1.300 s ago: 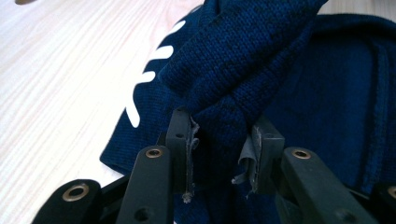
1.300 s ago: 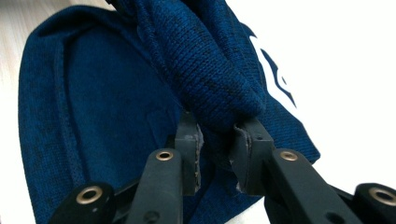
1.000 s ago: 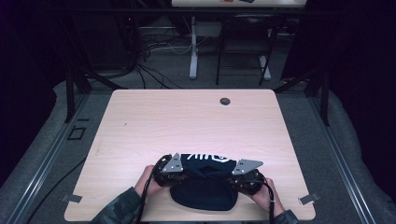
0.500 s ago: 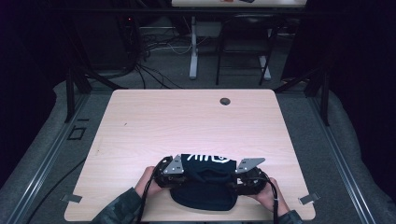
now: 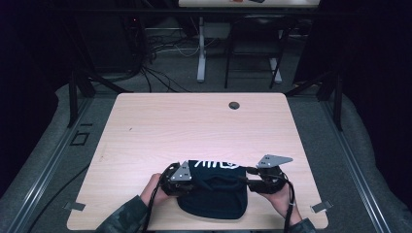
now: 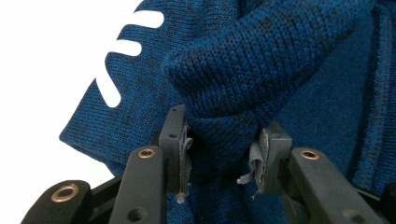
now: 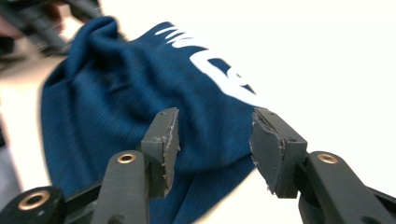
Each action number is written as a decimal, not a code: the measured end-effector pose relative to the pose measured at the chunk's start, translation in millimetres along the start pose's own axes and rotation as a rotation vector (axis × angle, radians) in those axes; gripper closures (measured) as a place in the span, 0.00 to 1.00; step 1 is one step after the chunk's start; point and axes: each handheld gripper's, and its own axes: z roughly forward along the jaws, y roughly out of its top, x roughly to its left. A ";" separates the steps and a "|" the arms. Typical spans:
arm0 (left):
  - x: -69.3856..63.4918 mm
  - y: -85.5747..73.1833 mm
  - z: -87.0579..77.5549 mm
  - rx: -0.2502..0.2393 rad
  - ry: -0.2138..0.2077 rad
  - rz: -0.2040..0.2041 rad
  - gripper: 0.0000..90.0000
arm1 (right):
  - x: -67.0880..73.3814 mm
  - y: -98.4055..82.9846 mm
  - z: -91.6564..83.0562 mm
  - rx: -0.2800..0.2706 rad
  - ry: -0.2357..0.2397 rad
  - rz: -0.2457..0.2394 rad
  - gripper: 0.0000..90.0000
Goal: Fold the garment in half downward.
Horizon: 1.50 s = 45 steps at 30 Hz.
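Note:
A dark blue knit hat with white lettering lies near the front edge of the wooden table. My left gripper is at the hat's left side. In the left gripper view, my left gripper pinches a raised fold of the hat; its jaws have just eased a little with the fold still pressed between the pads. My right gripper hovers at the hat's right edge. Its jaws have just been opening and hold nothing. The hat lies beyond and below them.
A dark cable hole sits near the table's far edge. Tape marks lie on the floor by the front corners. Behind the table are another desk's legs and loose cables. Black frame posts flank both sides.
My right gripper has let go of the hat's right edge, opened, and drawn away to the right and slightly up. The left gripper has stayed put on its fold.

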 end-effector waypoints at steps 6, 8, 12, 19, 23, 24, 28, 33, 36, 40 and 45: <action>-1.4 -0.3 -2.0 0.004 -0.005 -0.011 0.66 | 4.3 13.9 17.3 -0.010 -0.022 0.016 0.59; -0.8 0.3 -2.5 0.009 -0.014 -0.019 0.61 | 9.6 11.8 25.4 0.029 -0.002 -0.012 0.58; 0.1 5.1 -7.8 0.027 -0.031 -0.049 0.49 | 14.4 6.9 28.4 0.056 0.004 -0.035 0.56; -3.5 7.1 -28.2 -0.020 -0.062 -0.085 0.34 | 17.1 -3.0 35.3 0.104 0.014 -0.038 0.49; -4.6 10.4 -36.6 -0.055 -0.055 -0.098 0.33 | 18.2 -5.4 37.2 0.108 0.015 -0.049 0.49; -4.4 11.4 -38.8 -0.065 -0.053 -0.104 0.32 | 18.9 -5.8 36.9 0.118 0.015 -0.056 0.49; -2.0 13.9 -45.1 -0.115 -0.017 -0.133 0.31 | 20.7 -6.6 35.3 0.111 0.007 -0.061 0.47; 4.9 10.4 -40.4 -0.129 0.059 -0.209 0.28 | 22.8 -7.0 31.0 0.105 -0.002 -0.061 0.45; 7.3 7.1 -31.3 -0.084 0.059 -0.224 0.27 | 24.3 -8.8 30.0 0.108 -0.007 -0.055 0.42; 4.8 4.0 -21.5 -0.030 0.039 -0.202 0.26 | 26.5 -12.5 30.7 0.145 -0.007 -0.052 0.39; -3.9 2.9 -12.5 0.019 0.039 -0.161 0.24 | 28.7 -18.5 33.6 0.173 -0.012 -0.076 0.34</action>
